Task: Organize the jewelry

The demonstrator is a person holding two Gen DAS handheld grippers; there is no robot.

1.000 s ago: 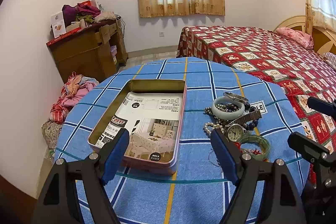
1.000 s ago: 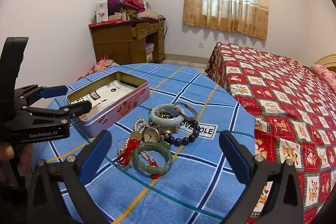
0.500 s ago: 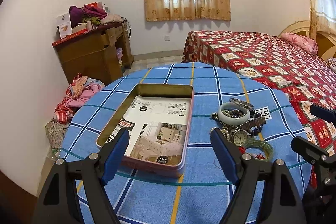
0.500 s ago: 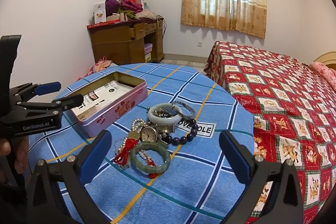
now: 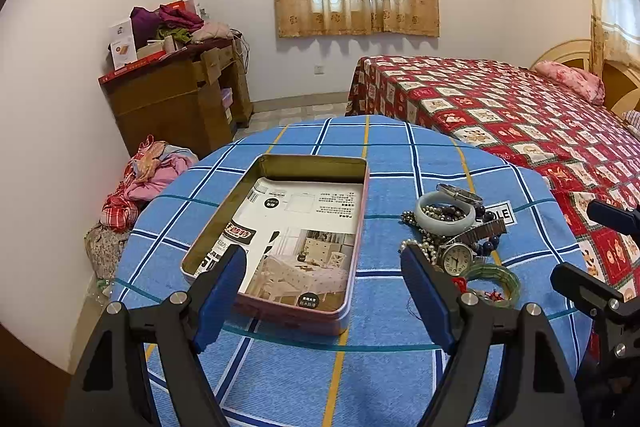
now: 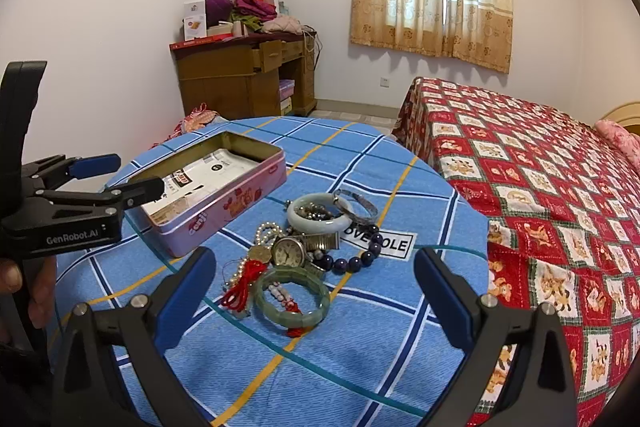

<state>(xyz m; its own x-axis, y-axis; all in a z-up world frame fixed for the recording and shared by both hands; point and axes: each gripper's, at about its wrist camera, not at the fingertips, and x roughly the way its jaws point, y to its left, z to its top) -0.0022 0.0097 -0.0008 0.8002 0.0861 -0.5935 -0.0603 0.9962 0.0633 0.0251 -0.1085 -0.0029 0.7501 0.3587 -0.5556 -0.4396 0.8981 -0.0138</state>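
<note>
An open pink tin (image 5: pixel 280 163) (image 6: pixel 224 217), lined with a printed leaflet, lies on the round blue checked table (image 5: pixel 360 367) (image 6: pixel 360 347). Right of it is a heap of jewelry: a pale jade bangle (image 5: pixel 445 219) (image 6: pixel 320 223), a wristwatch (image 5: pixel 456 259) (image 6: pixel 288 251), a green bangle (image 5: pixel 494 279) (image 6: pixel 293 297), a dark bead bracelet (image 6: pixel 360 259), pearls and a silver bangle (image 6: pixel 358 207). My left gripper (image 5: pixel 322 299) hovers open before the tin's near end. My right gripper (image 6: pixel 316 303) hangs open above the green bangle, holding nothing.
A bed with a red patterned cover (image 5: pixel 520 115) (image 6: pixel 540 163) stands close to the table's right side. A wooden desk piled with clothes and boxes (image 5: pixel 176 95) (image 6: pixel 244 75) is at the back left. A heap of clothes (image 5: pixel 140 179) lies on the floor.
Both grippers have drawn back and up from the table, so tin and jewelry look smaller and farther. Both stay open.
</note>
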